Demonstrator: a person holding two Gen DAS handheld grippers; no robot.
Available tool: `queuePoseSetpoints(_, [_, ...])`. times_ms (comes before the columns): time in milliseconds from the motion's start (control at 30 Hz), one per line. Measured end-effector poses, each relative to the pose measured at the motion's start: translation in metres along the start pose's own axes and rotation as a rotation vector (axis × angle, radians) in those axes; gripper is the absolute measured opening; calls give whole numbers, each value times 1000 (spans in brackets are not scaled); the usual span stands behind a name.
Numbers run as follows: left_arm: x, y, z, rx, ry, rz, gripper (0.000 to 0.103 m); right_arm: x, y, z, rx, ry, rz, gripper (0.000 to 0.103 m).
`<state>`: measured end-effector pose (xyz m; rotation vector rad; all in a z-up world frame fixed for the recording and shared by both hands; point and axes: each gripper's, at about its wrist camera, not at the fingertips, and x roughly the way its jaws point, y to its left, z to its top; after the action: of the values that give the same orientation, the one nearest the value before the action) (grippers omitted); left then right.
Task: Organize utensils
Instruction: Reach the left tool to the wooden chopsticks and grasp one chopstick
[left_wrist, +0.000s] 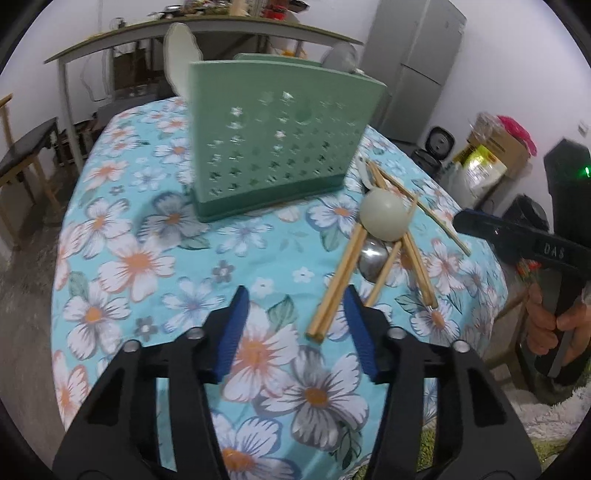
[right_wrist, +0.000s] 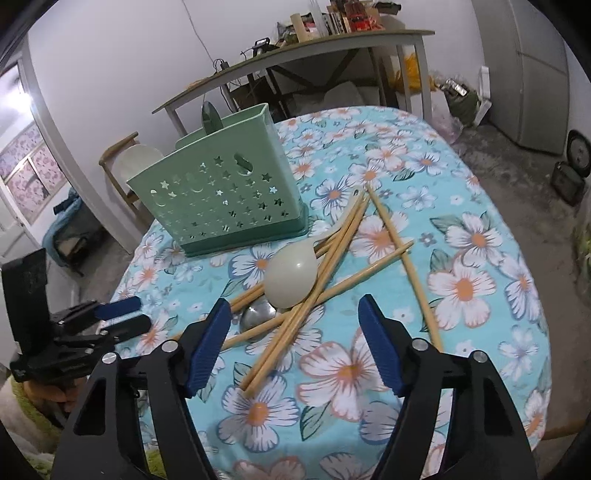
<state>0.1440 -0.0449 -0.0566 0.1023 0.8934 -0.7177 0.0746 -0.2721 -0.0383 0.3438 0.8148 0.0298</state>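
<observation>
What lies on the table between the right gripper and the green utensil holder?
In the right wrist view, between the right gripper and the green utensil holder lies the utensil pile: wooden chopsticks, a pale spoon, a metal spoon.

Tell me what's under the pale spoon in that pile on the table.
Under the pale spoon lie crossed wooden chopsticks and the bowl of a metal spoon. The metal spoon's handle is covered, so where it runs cannot be seen.
</observation>
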Motion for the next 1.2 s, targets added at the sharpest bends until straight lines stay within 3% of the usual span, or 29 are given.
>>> queuePoseSetpoints(167, [13,-9,-2,67,59,-17,28,5,-2,-1,11,17,11,61])
queuePoseSetpoints(400, [21,-5,-9,48,106,-44,9,17,3,-3,-4,54,42,58])
queuePoseSetpoints(1200, [60,-18,13,162,191,-98,8,20,9,-4,2,71,32,58])
